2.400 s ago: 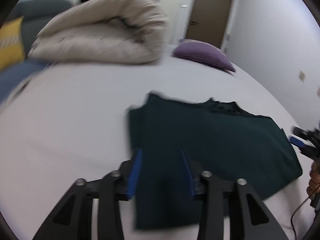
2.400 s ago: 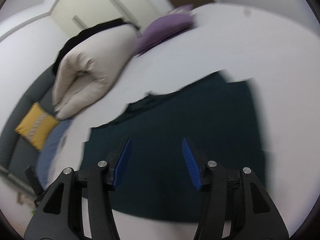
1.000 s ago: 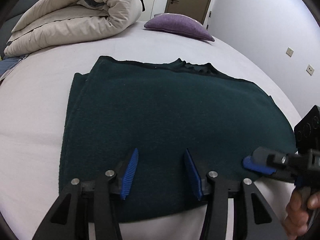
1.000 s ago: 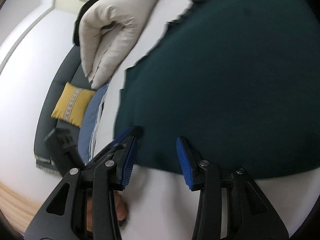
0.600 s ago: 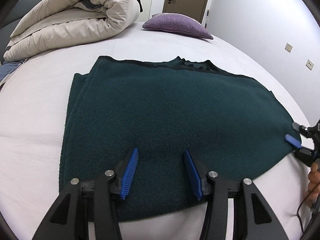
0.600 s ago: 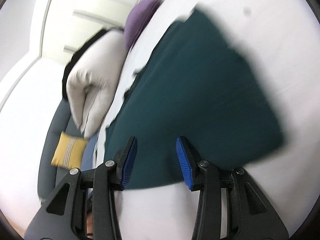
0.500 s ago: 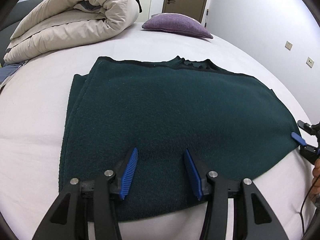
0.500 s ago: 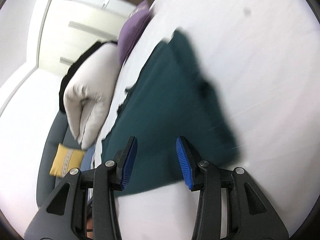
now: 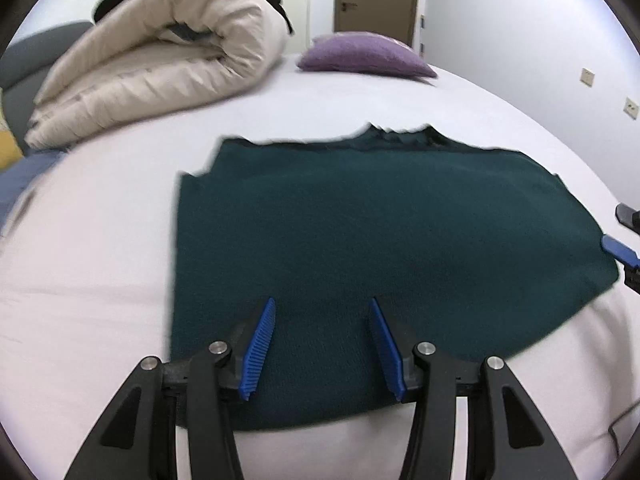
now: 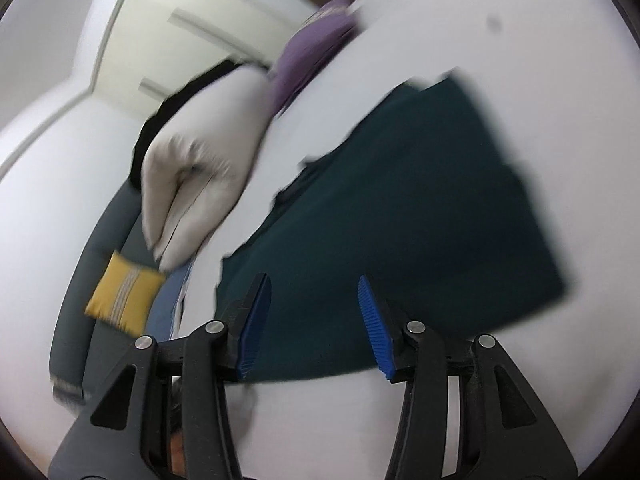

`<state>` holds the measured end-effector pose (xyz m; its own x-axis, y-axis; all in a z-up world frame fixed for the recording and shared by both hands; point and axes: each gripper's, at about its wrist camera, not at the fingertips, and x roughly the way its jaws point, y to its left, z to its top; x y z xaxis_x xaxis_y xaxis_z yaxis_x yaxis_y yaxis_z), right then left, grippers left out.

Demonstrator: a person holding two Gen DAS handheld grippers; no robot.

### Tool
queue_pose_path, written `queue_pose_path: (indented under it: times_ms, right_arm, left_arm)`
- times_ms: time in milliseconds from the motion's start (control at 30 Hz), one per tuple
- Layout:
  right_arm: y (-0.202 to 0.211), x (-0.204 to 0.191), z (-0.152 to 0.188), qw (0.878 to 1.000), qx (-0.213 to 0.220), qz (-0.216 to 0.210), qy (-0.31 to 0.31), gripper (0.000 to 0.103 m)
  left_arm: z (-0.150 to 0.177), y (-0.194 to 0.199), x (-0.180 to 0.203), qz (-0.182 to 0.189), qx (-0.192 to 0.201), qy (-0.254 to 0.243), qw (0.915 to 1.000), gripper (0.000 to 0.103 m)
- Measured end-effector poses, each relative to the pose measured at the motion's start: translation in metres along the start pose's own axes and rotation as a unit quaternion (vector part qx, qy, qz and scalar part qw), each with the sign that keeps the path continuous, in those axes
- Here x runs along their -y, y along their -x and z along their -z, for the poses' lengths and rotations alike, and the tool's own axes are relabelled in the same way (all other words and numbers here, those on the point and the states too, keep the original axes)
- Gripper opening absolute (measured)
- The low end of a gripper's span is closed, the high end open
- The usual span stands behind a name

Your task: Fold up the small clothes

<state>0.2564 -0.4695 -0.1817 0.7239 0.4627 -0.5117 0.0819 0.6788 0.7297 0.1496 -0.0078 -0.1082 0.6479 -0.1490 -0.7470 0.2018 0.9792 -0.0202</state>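
At the far left, a rolled duvet (image 9: 160, 52) lay at the head of the bed (image 9: 88, 248), well apart from the work, with a purple pillow (image 9: 364, 54) further right. In the middle, the dark green sweater (image 9: 380, 248) lay flat on the sheet, sleeves tucked in, collar pointing away. The left gripper (image 9: 322, 344) hovered over the near hem, its jaws spread and empty, having drawn back a little since a second before. At the right edge, the right gripper (image 9: 618, 250) had pulled off the sweater's side; its jaws had just been opening, and in its own view the right gripper (image 10: 314, 320) stood apart with nothing between the pads. That release suggested one fold was finished and the next, probably crosswise, was still to come. No basket, box or other container was in view.
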Motion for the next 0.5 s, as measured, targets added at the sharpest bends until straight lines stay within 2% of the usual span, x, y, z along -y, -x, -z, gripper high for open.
queue_pose_path:
  times_ms: [67, 167, 267, 367, 500]
  right_arm:
    - [-0.023, -0.013, 0.007, 1.000, -0.026, -0.005, 0.015, 0.045]
    - [-0.056, -0.023, 0.017, 0.998, -0.062, -0.010, 0.029, 0.045]
    - [-0.077, -0.017, 0.029, 0.996, -0.083, 0.012, 0.022, 0.044]
    - [-0.070, 0.003, 0.030, 0.997, -0.071, 0.013, 0.005, 0.043]
    - [-0.036, 0.038, 0.016, 0.999, -0.028, 0.031, -0.026, 0.043]
  left_arm:
    - [-0.003, 0.001, -0.008, -0.019, 0.003, -0.001, 0.9998, 0.057]
    - [-0.001, -0.014, -0.023, -0.045, -0.021, 0.003, 0.9988, 0.057]
    - [0.004, -0.021, -0.033, -0.037, -0.028, 0.014, 0.9988, 0.059]
    - [0.006, -0.022, -0.028, -0.048, -0.024, 0.000, 0.9986, 0.059]
    - [0.005, -0.023, -0.029, -0.049, -0.024, 0.003, 0.9985, 0.059]
